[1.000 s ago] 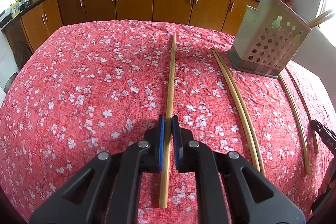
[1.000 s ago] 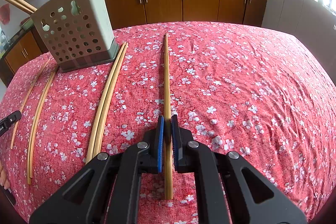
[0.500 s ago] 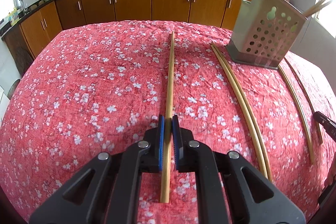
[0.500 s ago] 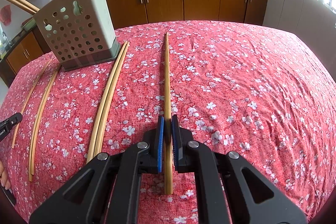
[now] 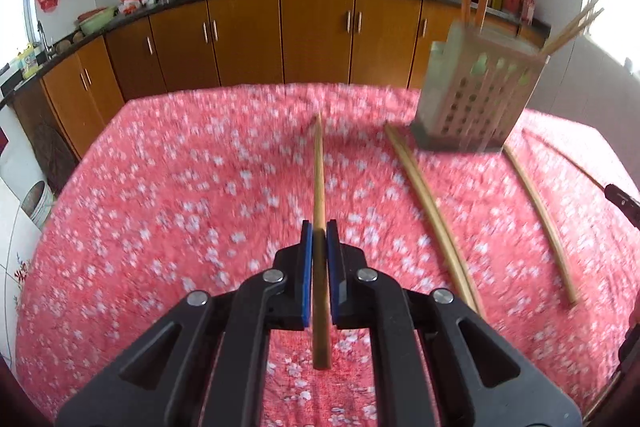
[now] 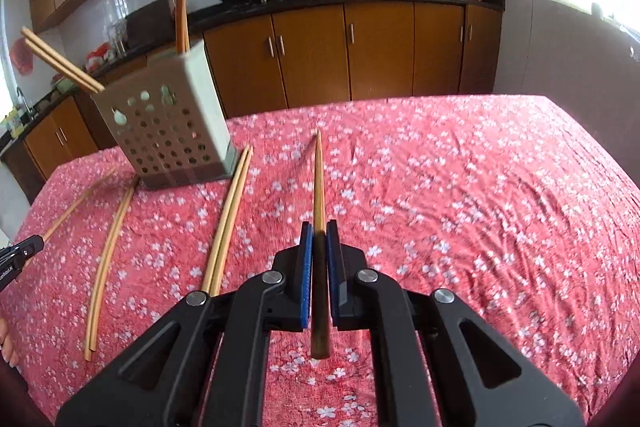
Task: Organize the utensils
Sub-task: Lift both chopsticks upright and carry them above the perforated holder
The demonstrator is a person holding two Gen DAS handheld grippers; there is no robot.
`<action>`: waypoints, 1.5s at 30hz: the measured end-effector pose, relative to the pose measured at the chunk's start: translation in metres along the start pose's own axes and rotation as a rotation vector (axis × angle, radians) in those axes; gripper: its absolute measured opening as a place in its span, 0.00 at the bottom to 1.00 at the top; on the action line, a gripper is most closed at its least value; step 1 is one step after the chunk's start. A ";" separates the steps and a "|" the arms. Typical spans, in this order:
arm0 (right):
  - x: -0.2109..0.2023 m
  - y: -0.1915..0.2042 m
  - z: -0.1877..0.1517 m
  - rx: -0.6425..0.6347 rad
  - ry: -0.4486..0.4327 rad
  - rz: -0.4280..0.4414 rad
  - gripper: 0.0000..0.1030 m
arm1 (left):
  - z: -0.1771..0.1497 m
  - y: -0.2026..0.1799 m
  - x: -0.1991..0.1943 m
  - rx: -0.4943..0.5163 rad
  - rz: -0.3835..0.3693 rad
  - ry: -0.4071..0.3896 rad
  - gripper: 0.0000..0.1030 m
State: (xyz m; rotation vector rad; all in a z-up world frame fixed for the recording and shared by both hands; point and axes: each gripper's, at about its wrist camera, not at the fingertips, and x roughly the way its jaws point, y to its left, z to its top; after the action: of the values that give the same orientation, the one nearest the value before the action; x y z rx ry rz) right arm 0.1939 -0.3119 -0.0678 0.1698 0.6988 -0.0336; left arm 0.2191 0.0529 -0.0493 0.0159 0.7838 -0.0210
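Chopstick pair [image 6: 226, 223] beside holder [image 6: 168, 131]

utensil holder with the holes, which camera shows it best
The right wrist view: the utensil holder is sharp there, its round holes and the chopsticks standing in it clear. The left wrist view shows the same holder smeared by motion blur, holes streaked.

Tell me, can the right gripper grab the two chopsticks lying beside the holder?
Probably not yet: the right gripper is shut on a chopstick. The pair lies uncovered on the cloth, near the holder.
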 end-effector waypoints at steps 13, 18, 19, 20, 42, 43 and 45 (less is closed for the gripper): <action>-0.047 -0.001 0.041 0.050 -0.216 0.047 0.08 | 0.064 0.009 -0.069 -0.106 -0.065 -0.240 0.07; -0.050 0.004 0.049 0.048 -0.241 0.053 0.08 | 0.071 0.014 -0.075 -0.112 -0.060 -0.256 0.07; -0.051 0.004 0.050 0.045 -0.243 0.055 0.08 | 0.072 0.013 -0.075 -0.112 -0.059 -0.257 0.07; -0.055 0.003 0.050 0.042 -0.245 0.055 0.08 | 0.073 0.012 -0.075 -0.112 -0.059 -0.256 0.07; -0.137 0.043 0.117 0.021 -0.413 0.341 0.07 | 0.134 -0.054 -0.150 -0.035 -0.302 -0.436 0.07; -0.139 0.047 0.122 0.022 -0.433 0.340 0.07 | 0.142 -0.060 -0.152 -0.036 -0.294 -0.466 0.07; -0.139 0.054 0.131 0.024 -0.469 0.342 0.07 | 0.156 -0.066 -0.154 -0.049 -0.295 -0.504 0.07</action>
State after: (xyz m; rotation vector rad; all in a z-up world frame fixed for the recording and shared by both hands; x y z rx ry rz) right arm 0.1756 -0.2841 0.1276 0.2912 0.1955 0.2390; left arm 0.2183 -0.0147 0.1695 -0.1467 0.2769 -0.2757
